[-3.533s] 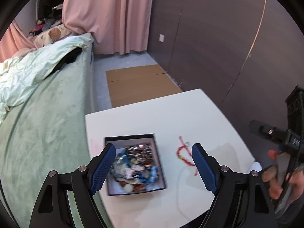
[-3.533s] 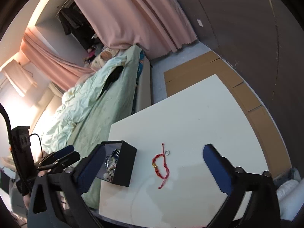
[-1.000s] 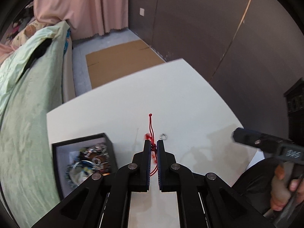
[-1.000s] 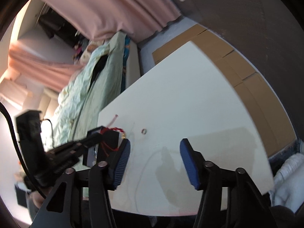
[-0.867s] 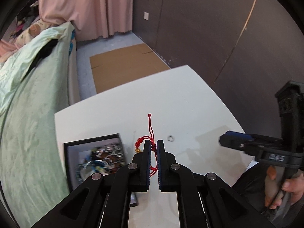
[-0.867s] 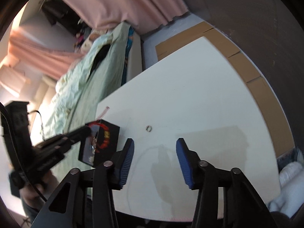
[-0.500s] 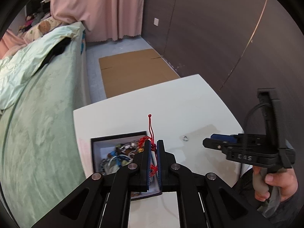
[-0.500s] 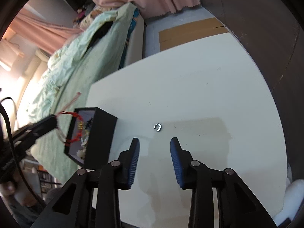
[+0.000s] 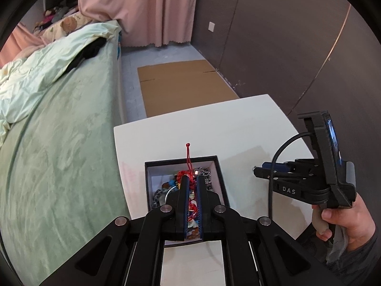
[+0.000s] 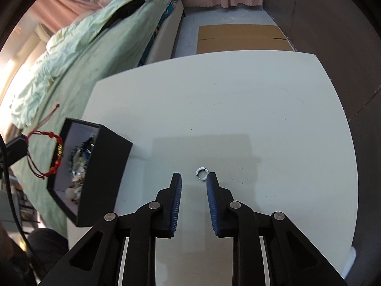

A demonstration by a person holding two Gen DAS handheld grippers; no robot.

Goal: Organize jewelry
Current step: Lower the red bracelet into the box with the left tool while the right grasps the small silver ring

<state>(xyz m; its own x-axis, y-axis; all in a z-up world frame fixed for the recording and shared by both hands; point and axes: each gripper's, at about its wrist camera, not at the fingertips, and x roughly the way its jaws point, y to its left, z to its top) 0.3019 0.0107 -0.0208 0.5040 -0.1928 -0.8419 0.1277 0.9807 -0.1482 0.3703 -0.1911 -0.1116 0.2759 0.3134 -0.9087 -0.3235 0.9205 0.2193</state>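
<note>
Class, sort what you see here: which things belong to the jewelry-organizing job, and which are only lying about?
Job:
- red bracelet, held in the shut left tongs
- black box of jewelry
- silver ring on the table, just ahead of the open right tongs

Lying about:
- bed
- cardboard
- pink curtain

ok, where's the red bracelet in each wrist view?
Left wrist: red bracelet at lower centre, clamped in the left gripper, above the black jewelry box.
Right wrist: far left, hanging at the box's open side.
Shared landmark: the black jewelry box.
</note>
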